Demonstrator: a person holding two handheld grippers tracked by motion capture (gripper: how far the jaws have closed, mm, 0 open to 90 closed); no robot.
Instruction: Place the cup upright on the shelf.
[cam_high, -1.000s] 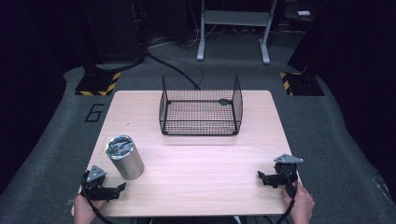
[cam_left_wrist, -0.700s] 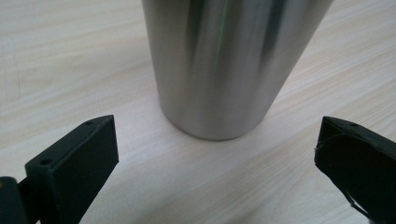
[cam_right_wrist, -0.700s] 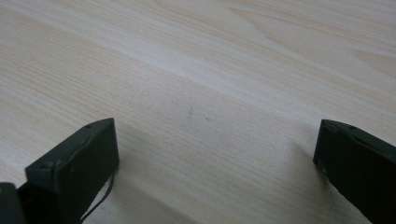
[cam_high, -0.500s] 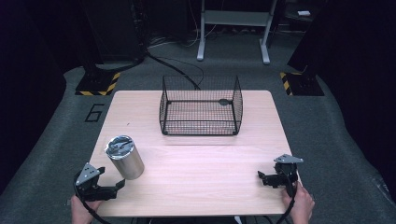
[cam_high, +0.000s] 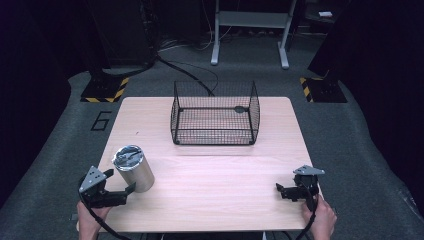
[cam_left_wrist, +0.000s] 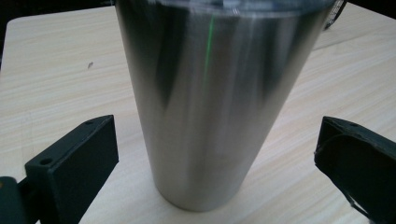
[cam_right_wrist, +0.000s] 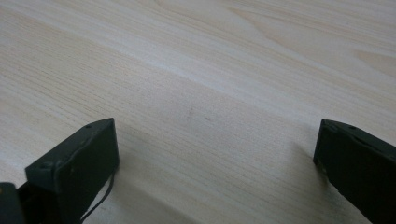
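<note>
Right, steel tumbler (cam_high: 133, 169) stands upright, lid on, at the near-left of the worktop (cam_high: 215, 175), well apart from the wire basket (cam_high: 215, 114) at the far middle. Your left claw (cam_high: 131, 189) sits just beside its base, jaws spread wide. In the left gripper view the tumbler (cam_left_wrist: 212, 107) fills the gap between them, with bare wood showing on both sides, so nothing is touching yet. Coming in low and level makes sense: the wall tapers toward the bottom, so a grip low down gets the narrow part, but smooth metal could slide up out of the jaws. I'd close around mid-height if you can.

Your right claw (cam_high: 281, 190) is parked at the near-right corner, jaws spread too, gripping nothing; the right gripper view has just wood grain between them. Good spot for it, clear of the lift path.

Basket's open top faces up with nothing visible inside, so it looks like the likely drop point.
</note>
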